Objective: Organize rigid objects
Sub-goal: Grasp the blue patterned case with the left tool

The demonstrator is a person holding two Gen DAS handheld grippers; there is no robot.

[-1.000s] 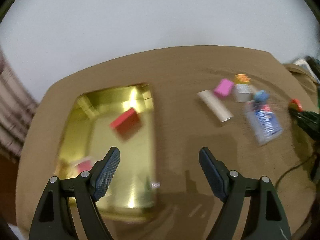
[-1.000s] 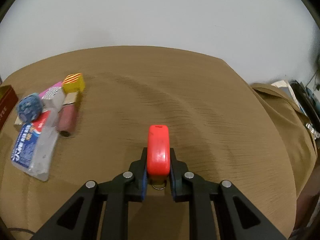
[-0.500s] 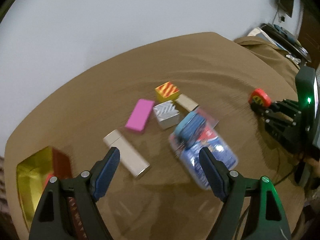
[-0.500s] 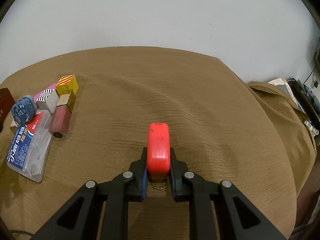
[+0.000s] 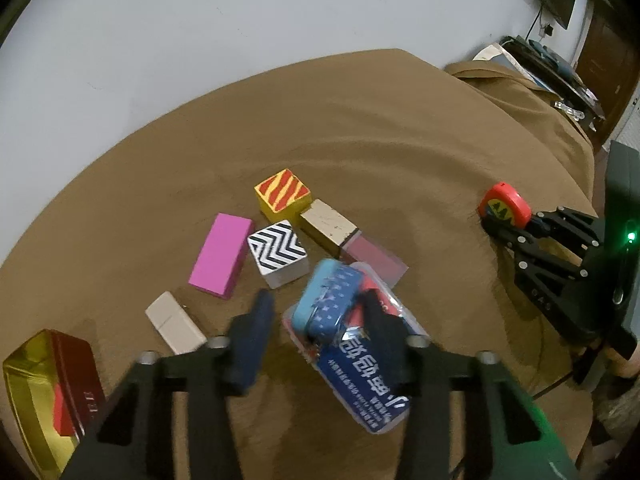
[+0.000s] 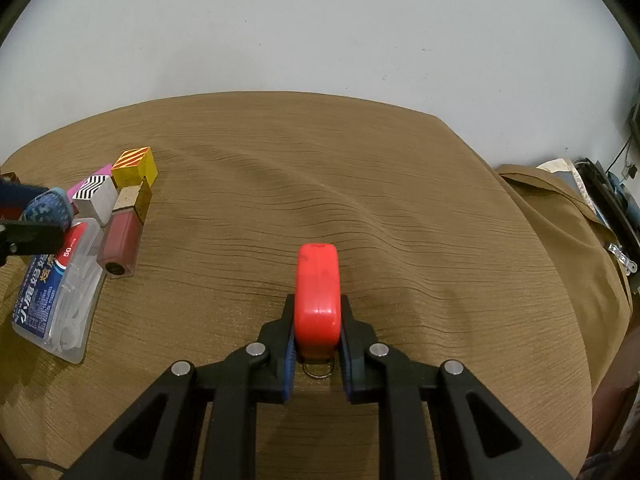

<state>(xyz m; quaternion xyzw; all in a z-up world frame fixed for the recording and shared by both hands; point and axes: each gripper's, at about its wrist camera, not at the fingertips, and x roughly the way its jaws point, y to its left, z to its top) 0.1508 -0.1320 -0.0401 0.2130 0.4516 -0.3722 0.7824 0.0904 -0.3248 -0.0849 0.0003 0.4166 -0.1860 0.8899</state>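
Over the clear floss-pick box (image 5: 360, 376), the left gripper (image 5: 320, 320) has just been closing its jaws around the blue patterned tin (image 5: 326, 304); whether the pads press it cannot be told. On the brown cloth (image 6: 360, 208), the right gripper (image 6: 318, 344) is clenched on the red tape measure (image 6: 317, 292). The box reads "50".

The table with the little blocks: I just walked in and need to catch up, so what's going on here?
A person is tidying small objects on a brown cloth, with tongs in each hand. The left tongs have just been closing around a blue patterned case lying on a clear plastic box; whether they grip it yet is unclear. The right tongs are shut on a red tape measure. Several blocks, including a pink block, wait loose beside a gold tin.
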